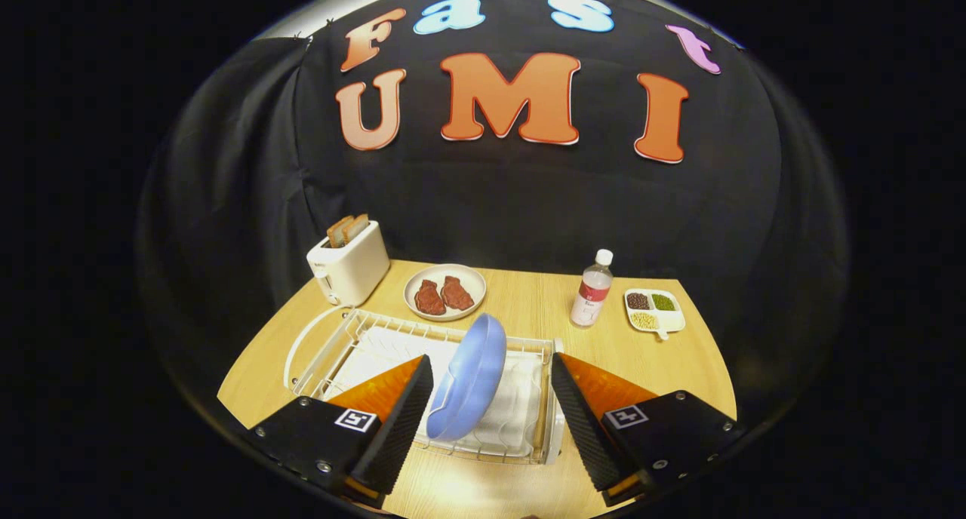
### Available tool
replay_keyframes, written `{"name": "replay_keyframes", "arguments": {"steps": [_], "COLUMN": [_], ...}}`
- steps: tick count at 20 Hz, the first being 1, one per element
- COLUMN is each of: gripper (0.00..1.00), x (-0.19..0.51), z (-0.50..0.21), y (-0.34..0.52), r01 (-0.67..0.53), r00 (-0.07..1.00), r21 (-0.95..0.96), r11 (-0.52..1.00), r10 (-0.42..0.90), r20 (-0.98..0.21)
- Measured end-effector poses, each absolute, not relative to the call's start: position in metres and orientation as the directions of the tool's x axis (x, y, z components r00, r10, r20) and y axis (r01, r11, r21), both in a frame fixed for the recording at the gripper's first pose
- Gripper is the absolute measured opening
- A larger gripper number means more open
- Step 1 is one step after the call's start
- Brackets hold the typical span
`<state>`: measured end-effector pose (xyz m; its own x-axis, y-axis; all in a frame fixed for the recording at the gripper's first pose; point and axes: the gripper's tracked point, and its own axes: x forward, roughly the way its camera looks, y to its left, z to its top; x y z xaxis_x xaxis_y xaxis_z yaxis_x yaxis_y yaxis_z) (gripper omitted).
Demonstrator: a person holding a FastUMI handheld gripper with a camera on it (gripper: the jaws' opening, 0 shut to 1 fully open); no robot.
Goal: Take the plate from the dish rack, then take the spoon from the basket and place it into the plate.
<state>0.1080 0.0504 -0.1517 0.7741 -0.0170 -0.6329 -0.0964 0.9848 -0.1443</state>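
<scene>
A blue plate (469, 379) stands on edge in the white wire dish rack (355, 338), leaning a little to the right. My gripper (492, 368) is open, its two black ribbed fingers (400, 421) flanking the plate, one on each side with a gap to each. Neither finger touches the plate. The plate's lower rim rests on the rack's white tray.
A white toaster (349, 262) with two toast slices stands at the back left. Behind the rack sits a plate with two pieces of meat (444, 293). A water bottle (592, 290) and a divided dish of beans (653, 310) stand at the back right on the wooden table (664, 360).
</scene>
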Motion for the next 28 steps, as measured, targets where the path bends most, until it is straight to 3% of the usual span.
{"name": "replay_keyframes", "arguments": {"steps": [5,13,14,16,20,22,28], "gripper": [0.94,0.59,0.48,0.37,0.29,0.28,0.25], "x": [0.126,0.145,0.146,0.15,0.167,0.169,0.148], "z": [-0.204,-0.259,-0.26,-0.258,-0.229,-0.21,-0.163], "y": [0.051,0.054,0.056,0.055,0.04,0.034,0.049], "r01": [-0.106,-0.031,-0.011,0.017,0.086,0.092,0.061], "r00": [0.665,0.537,0.528,0.534,0.599,0.629,0.702], "r21": [-0.188,-0.159,-0.148,-0.152,-0.213,-0.263,-0.175], "r11": [0.976,0.987,0.989,0.988,0.973,0.961,0.983], "r10": [-0.071,-0.117,-0.12,-0.137,-0.222,-0.26,-0.166], "r20": [-0.743,-0.836,-0.84,-0.834,-0.77,-0.733,-0.692]}}
